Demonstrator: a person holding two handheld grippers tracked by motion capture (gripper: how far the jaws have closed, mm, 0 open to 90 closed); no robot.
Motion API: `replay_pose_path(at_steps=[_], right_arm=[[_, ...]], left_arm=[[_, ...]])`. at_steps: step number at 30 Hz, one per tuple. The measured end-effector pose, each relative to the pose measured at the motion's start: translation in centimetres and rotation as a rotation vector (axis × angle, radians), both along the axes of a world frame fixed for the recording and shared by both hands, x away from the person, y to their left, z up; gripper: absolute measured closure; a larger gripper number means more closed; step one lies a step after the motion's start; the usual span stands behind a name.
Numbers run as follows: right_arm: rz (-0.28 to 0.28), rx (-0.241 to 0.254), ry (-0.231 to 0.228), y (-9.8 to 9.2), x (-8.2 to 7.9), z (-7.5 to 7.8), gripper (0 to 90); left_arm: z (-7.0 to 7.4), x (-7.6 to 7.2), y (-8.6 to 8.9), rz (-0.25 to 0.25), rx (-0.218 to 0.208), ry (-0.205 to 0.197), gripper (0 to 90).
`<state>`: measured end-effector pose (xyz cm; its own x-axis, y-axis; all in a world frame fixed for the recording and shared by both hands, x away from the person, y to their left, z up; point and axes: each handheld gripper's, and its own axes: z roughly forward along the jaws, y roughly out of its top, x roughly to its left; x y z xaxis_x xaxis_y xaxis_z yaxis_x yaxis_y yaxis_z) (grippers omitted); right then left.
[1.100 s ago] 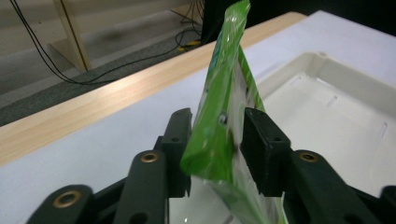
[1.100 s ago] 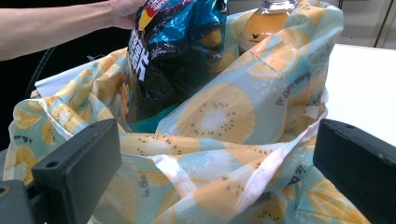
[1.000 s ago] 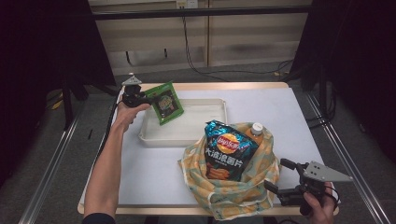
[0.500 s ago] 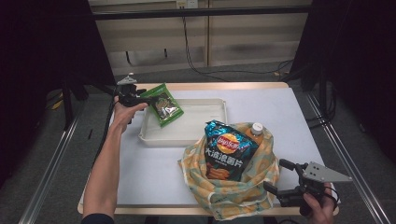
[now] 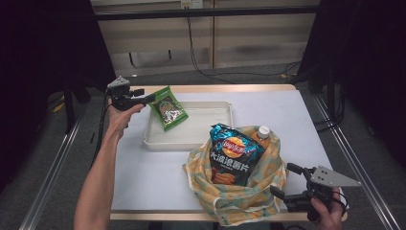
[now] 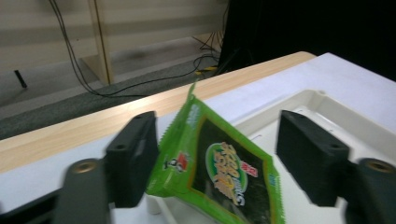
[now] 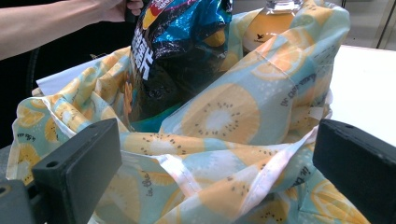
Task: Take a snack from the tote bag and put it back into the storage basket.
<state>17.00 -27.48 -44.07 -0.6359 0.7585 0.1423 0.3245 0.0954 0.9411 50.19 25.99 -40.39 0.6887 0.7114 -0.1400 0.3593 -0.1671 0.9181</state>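
White tabletop (image 5: 158, 177) under dark curtains: the left gripper (image 6: 215, 154) has just been closing its jaws, parted around the green snack packet (image 5: 167, 107), one pad touching its edge, over the left end of the cream tray (image 5: 210, 139). Right of the tray, the right gripper (image 5: 287, 184) waits wide open beside the fruit-print bag (image 5: 239, 201). Unloading seems underway; next, a clean release into the tray.

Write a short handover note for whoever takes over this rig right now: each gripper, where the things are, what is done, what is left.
Left gripper: jaws just closing, not clamped; green snack packet between them, over the white tray.
Right gripper: open, at the fruit-print bag.
Done: blue chip bag and orange bottle are in the bag.
Left: likely grip the packet and bag it.
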Motion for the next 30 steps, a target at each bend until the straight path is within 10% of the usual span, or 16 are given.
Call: replay_pose_path(at_steps=[10, 30], right_arm=[[0.001, 0.000, 0.002, 0.1, 0.0, 0.0, 0.6], [0.002, -0.008, 0.006, 0.1, 0.1, 0.0, 0.6]], left_arm=[[-1.7, -2.1, -3.0, -0.206, 0.032, 0.081, 90.0], [-6.1, -0.5, -6.5, -0.277, 0.296, 0.298, 90.0]])
